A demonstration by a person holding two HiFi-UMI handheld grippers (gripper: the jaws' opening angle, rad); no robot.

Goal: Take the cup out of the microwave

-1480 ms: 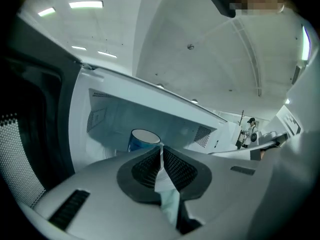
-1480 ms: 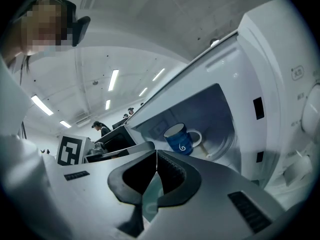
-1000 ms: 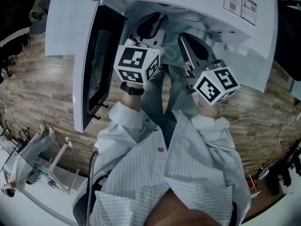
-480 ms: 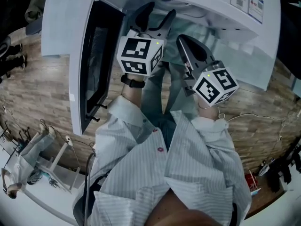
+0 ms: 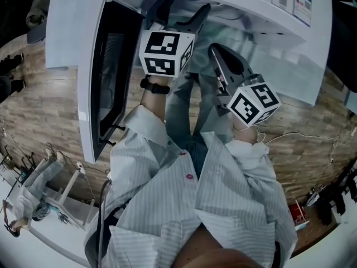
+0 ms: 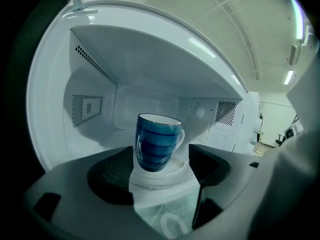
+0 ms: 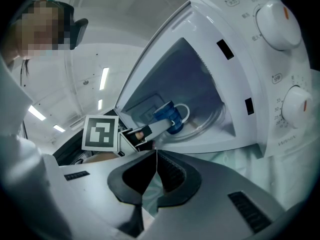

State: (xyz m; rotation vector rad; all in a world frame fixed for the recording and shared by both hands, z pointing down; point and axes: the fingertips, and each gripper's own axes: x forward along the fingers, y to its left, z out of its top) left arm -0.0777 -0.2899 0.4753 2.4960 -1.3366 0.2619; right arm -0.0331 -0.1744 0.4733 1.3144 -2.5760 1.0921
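Observation:
A blue striped cup (image 6: 157, 141) stands upright on the white turntable (image 6: 165, 180) inside the open microwave (image 5: 234, 7). My left gripper (image 6: 159, 171) points into the cavity. Its jaws have just been opening and now stand wide; the cup sits ahead in line with the gap, and neither pad touches it. In the head view the left gripper (image 5: 179, 13) reaches into the oven mouth. My right gripper (image 5: 218, 50) hangs to its right in front of the oven, jaws shut on nothing. The right gripper view shows the cup (image 7: 170, 116) beyond the shut right gripper (image 7: 156, 171).
The microwave door (image 5: 103, 77) hangs open at the left, close beside my left arm. Two control knobs (image 7: 275, 19) sit on the front panel to the right of the cavity. Wood-look floor (image 5: 39, 116) lies below, with a thin cable (image 5: 295, 141) at the right.
The left gripper's jaws went from shut to wide open while it moved forward into the microwave opening. The right gripper has hardly moved.

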